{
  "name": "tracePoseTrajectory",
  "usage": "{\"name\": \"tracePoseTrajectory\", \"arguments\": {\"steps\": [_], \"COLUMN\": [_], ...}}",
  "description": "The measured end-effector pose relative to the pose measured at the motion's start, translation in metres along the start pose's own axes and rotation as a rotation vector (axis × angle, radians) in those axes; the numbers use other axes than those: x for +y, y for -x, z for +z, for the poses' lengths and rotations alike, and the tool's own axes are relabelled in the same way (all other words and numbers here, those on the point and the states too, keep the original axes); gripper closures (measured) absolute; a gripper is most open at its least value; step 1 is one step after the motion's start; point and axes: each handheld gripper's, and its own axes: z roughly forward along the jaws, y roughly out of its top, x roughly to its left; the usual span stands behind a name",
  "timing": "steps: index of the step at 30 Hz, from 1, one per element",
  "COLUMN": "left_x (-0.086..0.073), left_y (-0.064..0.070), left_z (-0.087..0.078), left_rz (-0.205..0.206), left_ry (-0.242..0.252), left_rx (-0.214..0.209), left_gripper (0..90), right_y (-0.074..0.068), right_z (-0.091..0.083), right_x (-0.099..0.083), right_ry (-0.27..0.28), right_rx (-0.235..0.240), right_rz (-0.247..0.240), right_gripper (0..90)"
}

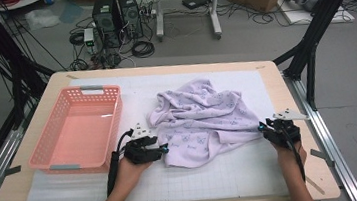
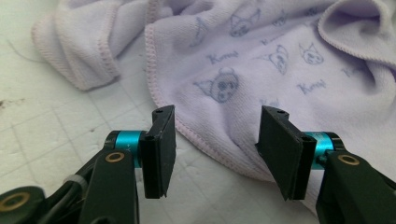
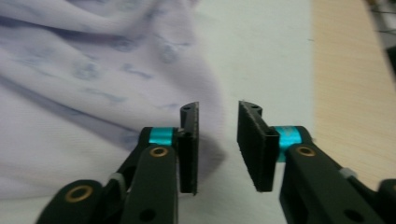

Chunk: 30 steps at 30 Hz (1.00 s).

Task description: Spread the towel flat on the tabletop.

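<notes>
A lilac towel (image 1: pixel 204 120) printed with small cartoon faces lies crumpled on the white mat at the table's middle. My left gripper (image 1: pixel 163 150) stands open at the towel's near left edge, its jaws straddling the pink-stitched hem (image 2: pixel 205 140) without closing on it. The towel (image 2: pixel 261 70) spreads away beyond those jaws. My right gripper (image 1: pixel 261 127) is open at the towel's right edge. In the right gripper view the cloth (image 3: pixel 93 84) reaches up to the left jaw, and bare mat lies between the fingertips (image 3: pixel 217 140).
A pink plastic basket (image 1: pixel 56 153) sits empty at the left of the white gridded mat (image 1: pixel 214 177). The wooden table edge (image 1: pixel 304 167) runs close along my right hand. Cables, computer cases and black frame legs stand on the floor beyond the table.
</notes>
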Motion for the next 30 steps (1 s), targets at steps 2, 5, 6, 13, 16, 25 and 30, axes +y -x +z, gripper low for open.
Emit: {"name": "tracePoseTrajectory", "arguments": {"steps": [2,5,6,13,16,25,30], "left_x": [0.000,0.000,0.000,-0.001,-0.001,0.000,0.001], "left_y": [0.003,0.005,0.005,0.012,0.013,0.010,0.008], "left_z": [0.002,0.004,0.004,0.007,0.006,-0.001,-0.012], "left_rz": [0.018,0.026,0.026,0.078,0.089,0.053,0.014], "left_ry": [-0.010,-0.020,-0.020,-0.039,-0.034,-0.011,0.029], "left_rx": [0.005,0.012,0.012,0.069,0.049,-0.003,-0.021], "left_gripper": [45.0,43.3,43.4,52.7,62.5,82.5,82.5], "right_y": [-0.008,-0.022,-0.028,-0.065,-0.077,-0.088,-0.065], "right_z": [-0.003,-0.002,0.000,0.010,0.014,0.019,-0.008], "right_x": [0.004,0.010,0.012,0.020,0.022,0.020,0.008], "right_ry": [0.020,0.045,0.044,0.013,0.008,-0.073,-0.059], "right_rx": [0.038,0.132,0.165,0.309,0.366,0.374,0.361], "right_rz": [-0.011,-0.009,-0.019,-0.062,-0.062,-0.152,-0.167], "right_gripper": [61.0,59.5,58.7,54.1,51.7,84.9,85.1]}}
